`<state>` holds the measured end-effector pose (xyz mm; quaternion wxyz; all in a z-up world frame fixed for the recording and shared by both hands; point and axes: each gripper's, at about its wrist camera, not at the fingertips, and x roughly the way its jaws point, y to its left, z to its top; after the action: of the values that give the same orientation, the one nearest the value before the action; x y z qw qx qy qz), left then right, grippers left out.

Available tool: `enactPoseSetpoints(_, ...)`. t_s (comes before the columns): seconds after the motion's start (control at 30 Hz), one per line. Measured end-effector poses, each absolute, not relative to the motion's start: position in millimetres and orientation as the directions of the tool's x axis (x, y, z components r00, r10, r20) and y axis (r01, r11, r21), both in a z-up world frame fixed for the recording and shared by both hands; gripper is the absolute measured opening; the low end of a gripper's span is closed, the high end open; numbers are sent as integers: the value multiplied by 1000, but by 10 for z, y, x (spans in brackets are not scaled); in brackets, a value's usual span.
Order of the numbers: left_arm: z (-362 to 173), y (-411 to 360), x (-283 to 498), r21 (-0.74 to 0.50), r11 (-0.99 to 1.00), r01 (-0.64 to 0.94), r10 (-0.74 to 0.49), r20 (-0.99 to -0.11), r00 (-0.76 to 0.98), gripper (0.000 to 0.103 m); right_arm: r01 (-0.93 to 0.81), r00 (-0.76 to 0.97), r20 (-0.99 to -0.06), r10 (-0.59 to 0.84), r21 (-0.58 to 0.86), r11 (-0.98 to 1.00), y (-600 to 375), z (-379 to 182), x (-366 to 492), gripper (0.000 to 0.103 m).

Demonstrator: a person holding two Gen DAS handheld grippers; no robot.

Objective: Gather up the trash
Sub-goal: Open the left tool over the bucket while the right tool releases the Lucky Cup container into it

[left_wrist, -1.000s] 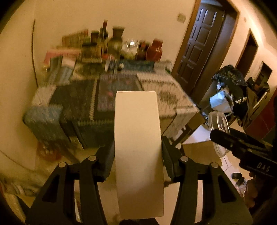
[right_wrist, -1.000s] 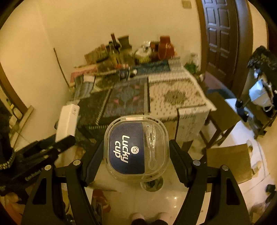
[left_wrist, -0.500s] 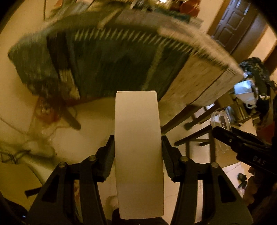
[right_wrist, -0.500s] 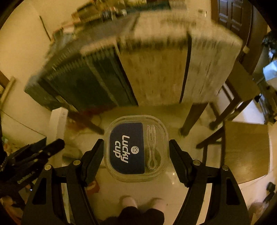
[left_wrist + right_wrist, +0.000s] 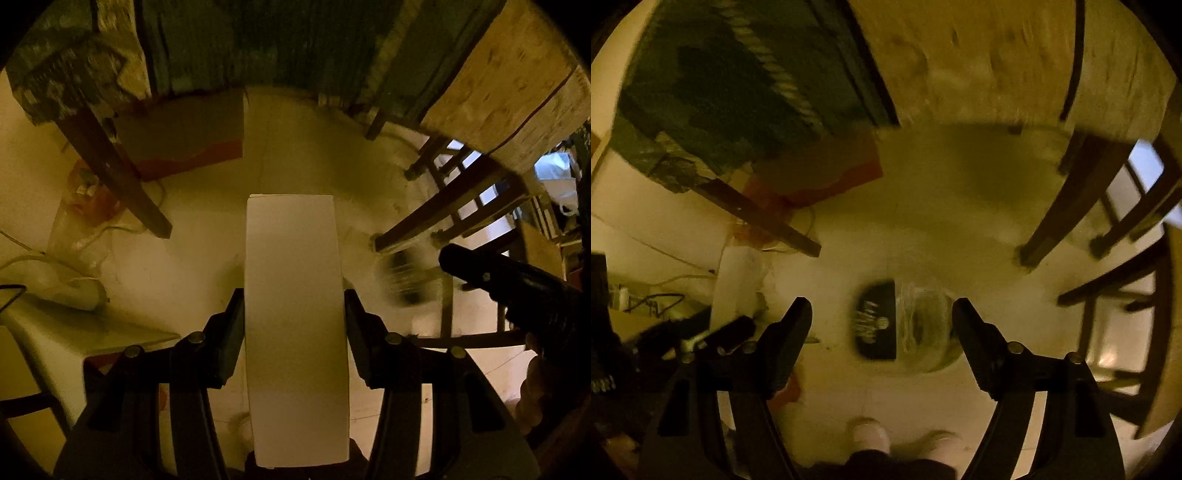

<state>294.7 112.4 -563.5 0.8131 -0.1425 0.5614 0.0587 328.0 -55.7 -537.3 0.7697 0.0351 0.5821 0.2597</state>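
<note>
Left gripper (image 5: 293, 306) clamped on white box (image 5: 295, 325): light, stiff card, best held across its narrow sides. Right gripper (image 5: 882, 325) just opened, jaws apart; clear plastic cup (image 5: 905, 325) loose below, above the floor (image 5: 942, 229), blurred, slippery, crushable.

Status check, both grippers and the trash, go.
Left gripper clamps white box. Right gripper just opened, clear cup loose, blurred. Chair legs nearby.

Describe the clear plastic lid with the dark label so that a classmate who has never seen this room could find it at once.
Start at the pale floor in front of the cloth-covered table. Between the open fingers of the right gripper, and touching neither, is the lid, blurred. It alone is see-through with a dark label on one half; the white box held in the left gripper is plain and opaque.
</note>
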Motion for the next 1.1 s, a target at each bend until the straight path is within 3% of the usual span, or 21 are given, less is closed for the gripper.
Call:
enactPoseSetpoints(0.2,-6057,1002,3014,-183,953,-242,-103,-945,311,50,-320,173,-909,380,313,894,-652,-5689,3279,75)
enactPoseSetpoints(0.5,-6375,607,3247,-246,951,-187,-199,-950,241,51,-272,181,-936,301,247,930,-938,-5701,3280,75)
enactPoseSetpoints(0.57,-6483,525,3335,-244,952,-186,-208,-959,193,63,-268,193,-938,286,230,935,-977,-5642,3264,75)
enactPoseSetpoints(0.7,-6562,488,3432,-218,956,-198,-182,-966,185,64,-256,195,-937,290,237,937,-1007,-5615,3281,75)
enactPoseSetpoints(0.9,-6262,550,3426,-173,970,-169,-137,-968,208,64,-252,209,-935,288,233,939,-1040,-5450,3272,75)
enactPoseSetpoints(1.1,-5580,649,3362,-171,974,-151,-127,-955,267,64,-274,237,-928,289,221,936,-989,-4944,3257,75)
